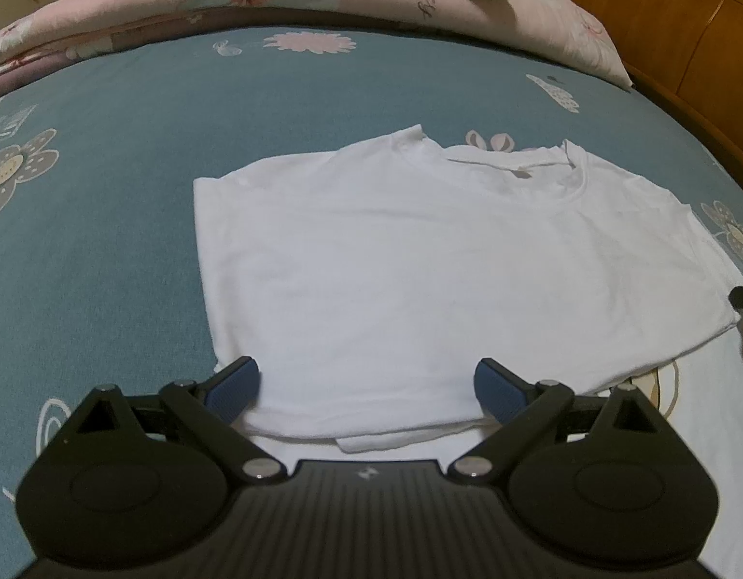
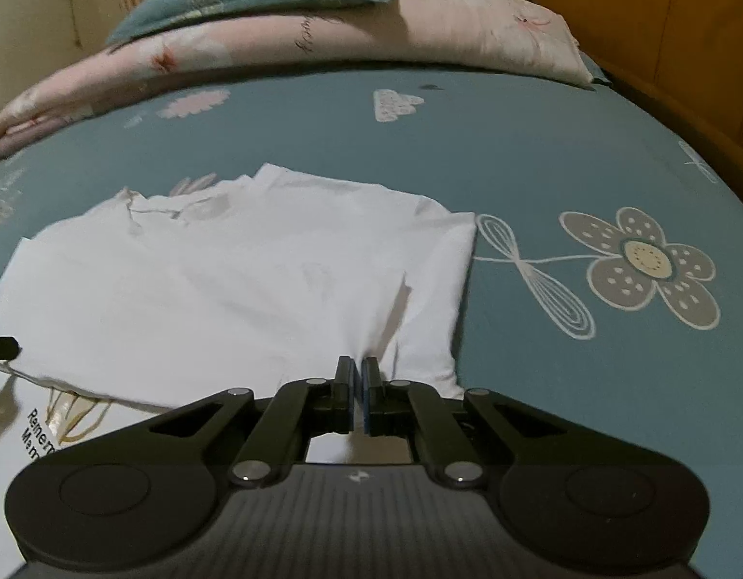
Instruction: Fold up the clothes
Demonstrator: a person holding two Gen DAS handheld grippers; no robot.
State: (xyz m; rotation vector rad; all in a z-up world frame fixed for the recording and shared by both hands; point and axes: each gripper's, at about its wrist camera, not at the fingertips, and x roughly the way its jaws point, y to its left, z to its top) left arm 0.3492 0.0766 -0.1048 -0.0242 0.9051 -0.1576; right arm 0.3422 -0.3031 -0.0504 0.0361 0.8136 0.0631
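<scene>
The white T-shirt (image 1: 443,260) lies flat on the blue flowered bedsheet (image 1: 105,222), both sleeves tucked in. The right gripper (image 2: 357,374) is pinched tight on the hem near its corner, the fabric bunching into the pads, though how many layers it has caught is hard to say. The left gripper (image 1: 366,386) hangs wide open over the opposite hem corner, holding nothing. If the right side lifts alone, the hem will likely skew and the tucked sleeve spill out.
</scene>
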